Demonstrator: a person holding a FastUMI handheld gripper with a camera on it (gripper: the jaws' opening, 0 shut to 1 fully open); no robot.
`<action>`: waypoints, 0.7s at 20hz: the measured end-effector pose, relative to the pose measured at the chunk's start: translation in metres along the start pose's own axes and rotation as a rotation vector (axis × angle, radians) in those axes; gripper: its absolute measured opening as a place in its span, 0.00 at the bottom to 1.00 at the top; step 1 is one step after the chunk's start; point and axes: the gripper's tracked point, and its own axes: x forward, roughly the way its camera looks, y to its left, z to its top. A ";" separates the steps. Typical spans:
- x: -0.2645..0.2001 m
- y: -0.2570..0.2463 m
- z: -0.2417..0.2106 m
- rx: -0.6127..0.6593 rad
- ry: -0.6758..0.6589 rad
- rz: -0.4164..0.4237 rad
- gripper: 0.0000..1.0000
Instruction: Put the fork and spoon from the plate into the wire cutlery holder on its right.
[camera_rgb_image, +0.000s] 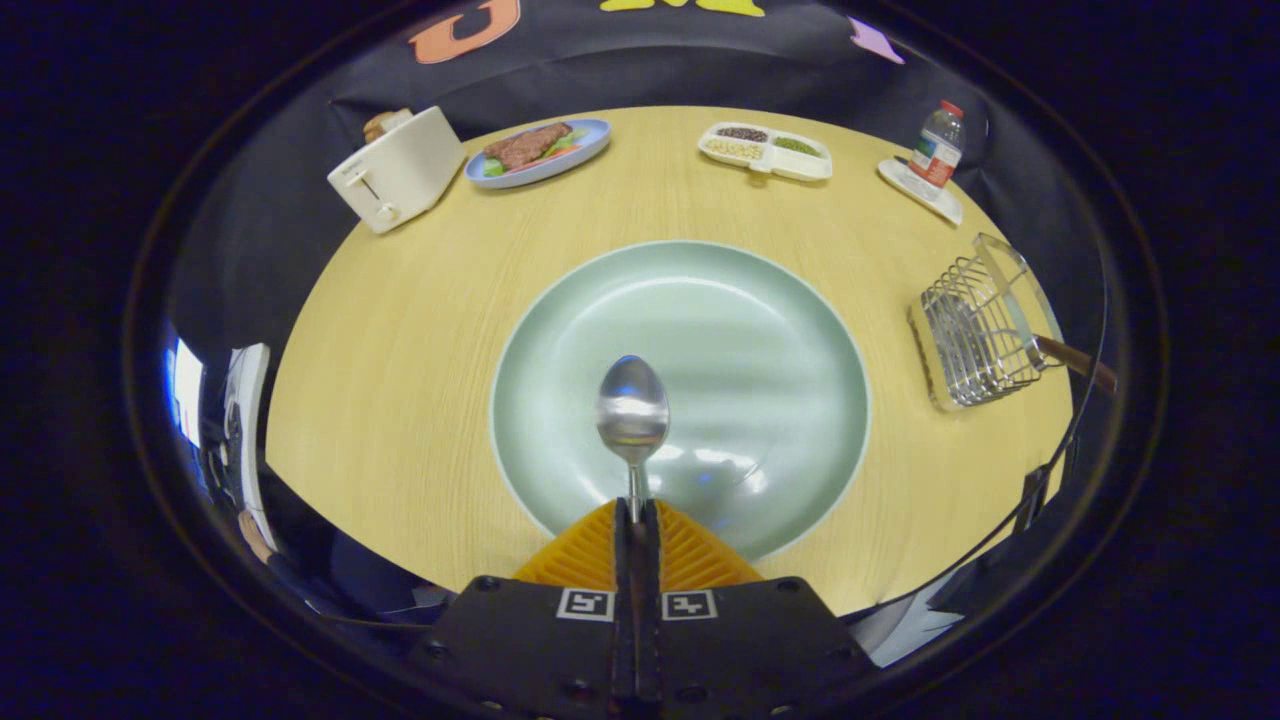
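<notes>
The spoon (632, 408) sticks out over the green plate (790, 400), its handle pinched tight between the orange fingers (585, 552) of the gripper (636, 515). The wire cutlery holder (975, 335) sits at the right edge of the round wooden table (400, 340), with bare table between it and the plate. A toaster (397, 168) sits by the far left edge.
</notes>
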 end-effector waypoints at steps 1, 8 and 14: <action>-0.005 -0.001 -0.001 -0.003 0.000 0.006 0.03; -0.042 -0.023 -0.001 -0.015 -0.014 0.025 0.00; -0.076 -0.041 0.002 0.002 -0.036 0.052 0.00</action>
